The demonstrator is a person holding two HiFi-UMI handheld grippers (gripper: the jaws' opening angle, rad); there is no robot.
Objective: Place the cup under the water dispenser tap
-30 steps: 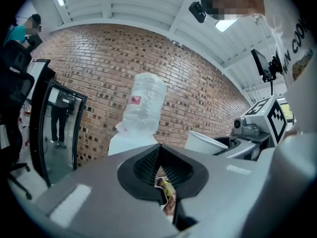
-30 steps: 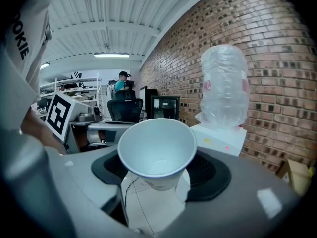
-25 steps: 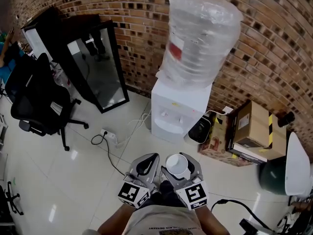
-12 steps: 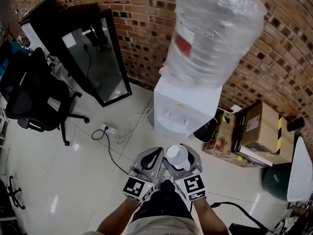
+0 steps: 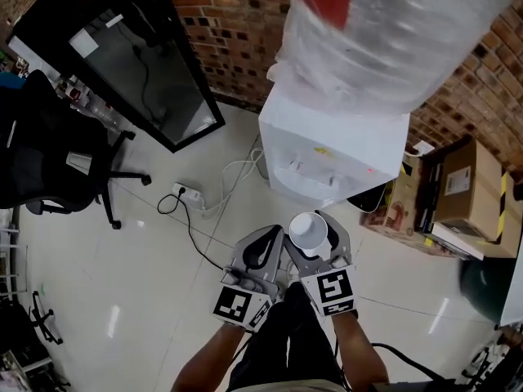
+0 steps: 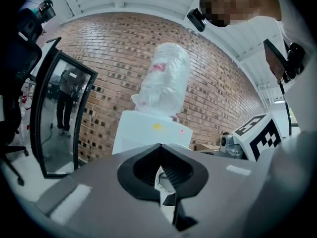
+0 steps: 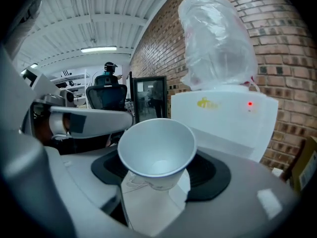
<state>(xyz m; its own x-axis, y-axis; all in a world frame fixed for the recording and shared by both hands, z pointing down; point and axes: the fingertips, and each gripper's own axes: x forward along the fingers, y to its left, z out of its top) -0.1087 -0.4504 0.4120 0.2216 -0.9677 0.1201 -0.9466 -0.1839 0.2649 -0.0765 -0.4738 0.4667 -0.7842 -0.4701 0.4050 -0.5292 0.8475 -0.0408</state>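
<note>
A white paper cup [image 5: 308, 231] stands upright between the jaws of my right gripper [image 5: 319, 243], which is shut on it; in the right gripper view the cup [image 7: 156, 152] is empty, with its mouth up. Beside it my left gripper [image 5: 268, 242] is shut with nothing in it, its tips meeting in the left gripper view [image 6: 158, 148]. Just ahead stands the white water dispenser [image 5: 335, 141] with a plastic-wrapped bottle [image 5: 392, 31] on top. Its tap recess [image 5: 315, 174] faces me, a short way beyond the cup.
A brick wall runs behind the dispenser. A black-framed glass panel [image 5: 139, 64] leans on it at the left, near a black office chair [image 5: 49, 162]. A power strip with cables [image 5: 184, 193] lies on the tiled floor. Cardboard boxes [image 5: 458, 194] and a green bin [image 5: 490, 288] stand at the right.
Both grippers have moved down and toward the dispenser, which now fills more of the head view. The cup has stayed in the right gripper; the left has stayed shut.
</note>
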